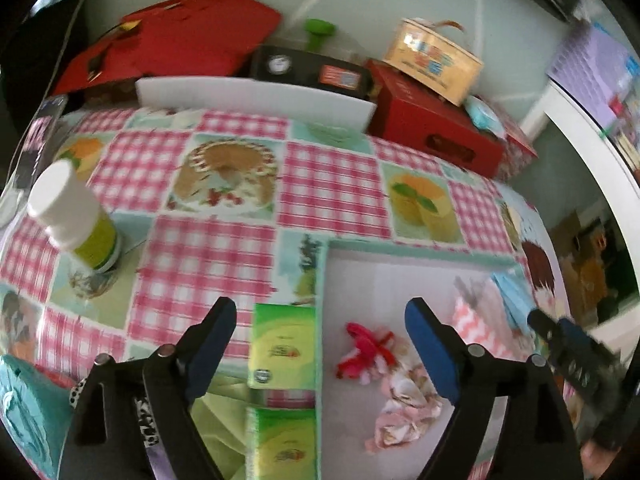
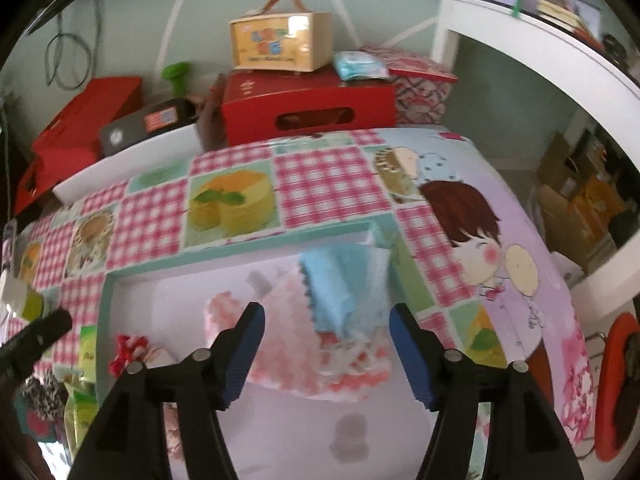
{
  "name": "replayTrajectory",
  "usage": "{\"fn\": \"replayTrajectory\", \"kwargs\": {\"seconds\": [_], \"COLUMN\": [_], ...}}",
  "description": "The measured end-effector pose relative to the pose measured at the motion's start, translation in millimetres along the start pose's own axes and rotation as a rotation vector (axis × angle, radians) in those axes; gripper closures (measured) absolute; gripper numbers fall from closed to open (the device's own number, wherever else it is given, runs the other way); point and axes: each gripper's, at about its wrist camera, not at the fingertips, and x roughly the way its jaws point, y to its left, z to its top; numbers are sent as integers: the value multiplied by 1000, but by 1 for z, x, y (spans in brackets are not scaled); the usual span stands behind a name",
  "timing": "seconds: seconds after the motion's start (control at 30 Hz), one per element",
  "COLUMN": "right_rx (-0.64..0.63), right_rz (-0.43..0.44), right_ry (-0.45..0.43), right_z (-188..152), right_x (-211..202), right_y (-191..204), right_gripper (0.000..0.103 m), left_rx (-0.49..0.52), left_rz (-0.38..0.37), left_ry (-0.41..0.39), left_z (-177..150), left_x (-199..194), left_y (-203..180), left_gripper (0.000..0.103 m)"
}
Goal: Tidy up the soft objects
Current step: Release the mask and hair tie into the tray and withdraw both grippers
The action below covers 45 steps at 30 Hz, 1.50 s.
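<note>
The left hand-held gripper (image 1: 320, 320) hangs wide open with nothing between its blue pads, above the left rim of a teal-edged tray (image 1: 324, 280). Below it in the tray lie a red-and-white hair tie (image 1: 366, 350) and a crumpled pink floral cloth (image 1: 404, 408). The right hand-held gripper (image 2: 325, 318) also gapes empty, over a pink cloth (image 2: 288, 320) with a blue cloth (image 2: 332, 292) on top. Two green packets (image 1: 282, 344) lie on the checked counter (image 1: 208, 264) just beside the tray; their print is unreadable.

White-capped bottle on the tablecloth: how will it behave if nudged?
The white-capped bottle stands upright, tall and narrow, so a high push would probably tip it. Its round body would then likely roll across the tablecloth. Plastic-looking, so probably light.
</note>
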Motion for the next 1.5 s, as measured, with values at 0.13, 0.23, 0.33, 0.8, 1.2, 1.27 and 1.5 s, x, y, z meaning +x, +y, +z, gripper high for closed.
{"fn": "replayTrajectory", "kwargs": {"seconds": [0.13,0.23,0.33,0.8,1.2,1.27,1.5], "right_rx": [-39,-74,-89,-139,-155,-152,-215], "right_rz": [14,31,48,116,221,240,295], "right_ry": [11,10,9,-35,-68,-67,-61], "right_z": [-3,-5,-7,-9,-14,-18,-41], "right_x": [3,3,3,-3,-17,-20,-35], "right_y": [15,26,33,58,86,90,107], "right_gripper": [18,13,2,0,0,0,0], "left_rx": [-86,-128,-164,-197,-201,-179,-154], "left_rz": [32,51,57,74,-31,-41,-34], "left_ry": [4,0,-16,-143,-229,-237,-213], "left_z": [3,4,5,11,5,0,-19], "left_x": [1,0,-4,-22,-49,-55,-69], "left_y": [23,37,49,67,63,59,55], "left_gripper": [14,12,9,1,1,1,1]}}
